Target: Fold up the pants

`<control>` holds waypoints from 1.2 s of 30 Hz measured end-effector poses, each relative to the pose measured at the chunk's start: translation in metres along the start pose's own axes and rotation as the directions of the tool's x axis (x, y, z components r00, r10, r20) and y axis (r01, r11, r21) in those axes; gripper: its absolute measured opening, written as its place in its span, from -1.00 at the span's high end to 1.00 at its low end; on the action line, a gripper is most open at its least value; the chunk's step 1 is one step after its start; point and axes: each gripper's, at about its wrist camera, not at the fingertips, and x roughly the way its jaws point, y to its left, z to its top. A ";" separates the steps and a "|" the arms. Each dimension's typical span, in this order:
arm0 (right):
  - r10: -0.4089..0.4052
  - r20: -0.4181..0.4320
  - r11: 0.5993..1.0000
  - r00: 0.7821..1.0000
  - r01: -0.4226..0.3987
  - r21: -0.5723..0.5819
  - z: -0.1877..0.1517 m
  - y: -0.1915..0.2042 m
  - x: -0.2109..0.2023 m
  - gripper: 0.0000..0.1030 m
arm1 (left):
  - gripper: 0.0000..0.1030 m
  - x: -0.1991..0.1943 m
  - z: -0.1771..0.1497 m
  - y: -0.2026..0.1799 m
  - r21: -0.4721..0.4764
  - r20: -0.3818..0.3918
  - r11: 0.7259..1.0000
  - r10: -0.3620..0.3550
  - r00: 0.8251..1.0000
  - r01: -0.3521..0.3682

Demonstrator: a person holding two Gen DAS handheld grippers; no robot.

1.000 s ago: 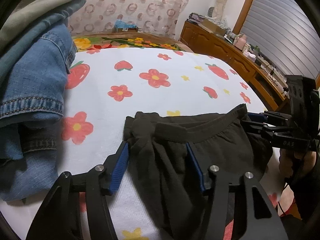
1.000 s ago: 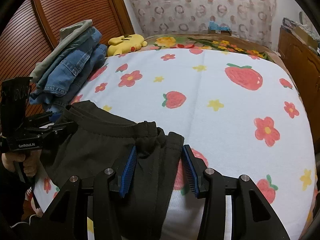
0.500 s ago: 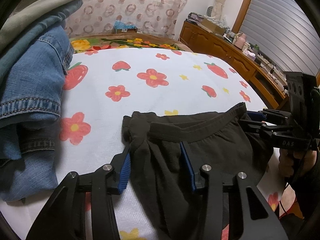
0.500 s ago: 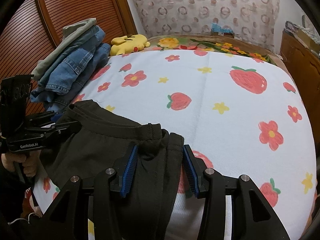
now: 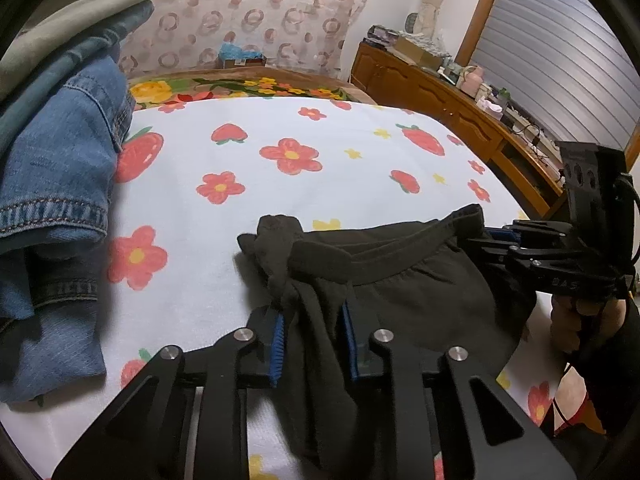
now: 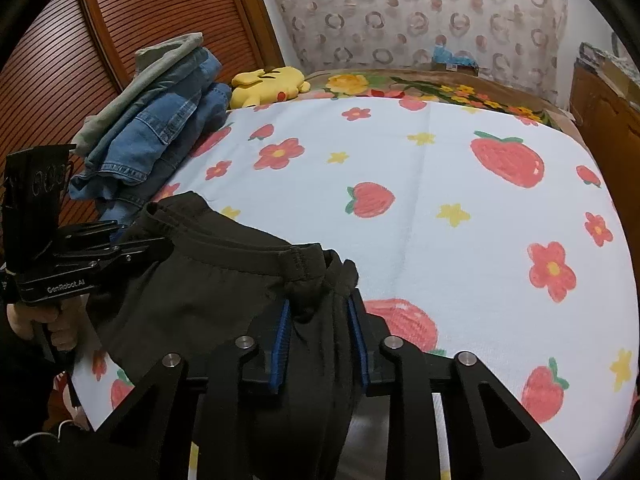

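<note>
Black pants (image 5: 420, 300) lie with their waistband across the near edge of the bed, the rest hanging off towards me. My left gripper (image 5: 312, 320) is closing its jaws on the bunched left corner of the waistband, and the blue pads press on the fabric. My right gripper (image 6: 320, 312) is closing its jaws on the other corner of the pants (image 6: 208, 288), with cloth squeezed between its pads. Each wrist view shows the opposite gripper at the frame's side: the right gripper (image 5: 492, 236) and the left gripper (image 6: 156, 240), both at the waistband.
The bed sheet (image 5: 280, 128) is white with strawberries and flowers. A pile of jeans (image 5: 52, 168) sits at the left edge, with a yellow plush toy (image 6: 268, 84) behind it. A wooden dresser (image 5: 440, 96) runs along the right, and a louvred wooden door (image 6: 120, 20) stands on the left.
Both grippers' jaws have narrowed onto the waistband corners, gathering the black fabric into tighter bunches. Neither hand has shifted.
</note>
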 end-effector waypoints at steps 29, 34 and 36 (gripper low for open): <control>0.140 0.247 0.972 0.959 -0.086 -0.219 0.105 0.062 -0.074 0.71 | 0.72 -0.130 0.072 0.010 -0.022 0.279 0.996 0.088 0.956 -0.085; 0.177 0.292 0.953 0.940 -0.090 -0.289 0.129 0.078 -0.077 0.71 | 0.72 -0.153 0.081 0.023 -0.043 0.337 0.991 0.131 0.932 -0.124; 0.192 0.298 0.947 0.935 -0.097 -0.305 0.139 0.083 -0.071 0.71 | 0.72 -0.159 0.084 0.030 -0.054 0.358 0.988 0.156 0.921 -0.146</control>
